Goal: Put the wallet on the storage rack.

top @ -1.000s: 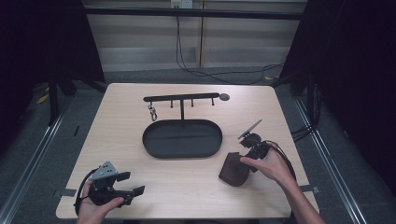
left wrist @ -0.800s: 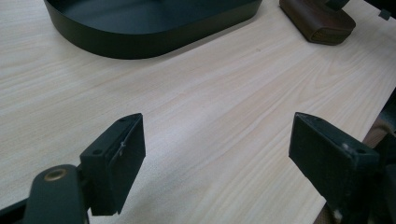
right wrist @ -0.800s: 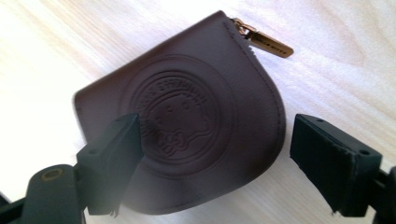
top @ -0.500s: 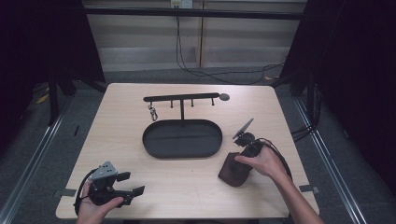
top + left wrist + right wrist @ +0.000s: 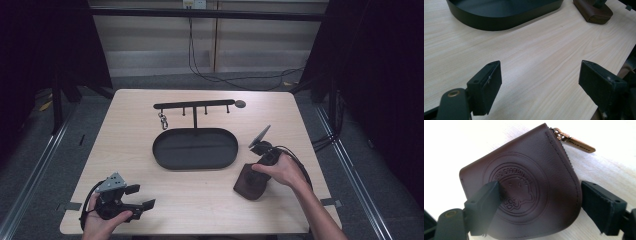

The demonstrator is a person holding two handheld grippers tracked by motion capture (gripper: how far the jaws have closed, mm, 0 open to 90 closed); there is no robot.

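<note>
Brown embossed leather, a small rounded zip pouch (image 5: 524,190) lies flat on the pale wooden table (image 5: 200,200) at the lower right of the high view (image 5: 251,182), its brass zipper pull (image 5: 576,142) pointing to the upper right of the right gripper view. The right gripper (image 5: 257,172) has come down and in over the last second — a moment ago it sat beside the pouch, and now its jaws are spread wide over it, one jaw above the stamped round emblem at lower left, the other just off the curved zipped edge at right. Nothing is clamped yet; I judge this to be the approach to a grasp, with closing the next step.

Just left of the pouch in the high view sits a black oval metal tray (image 5: 195,148), from which rises a black bar stand with short pegs (image 5: 194,105); a small metal key ring (image 5: 162,120) hangs near its left end. Neither blocks the pouch, though the tray wall is near.

At lower left the left gripper (image 5: 135,197) has not moved — its jaws parted and holding nothing, low above bare wood, the tray (image 5: 499,17) ahead of it.
</note>
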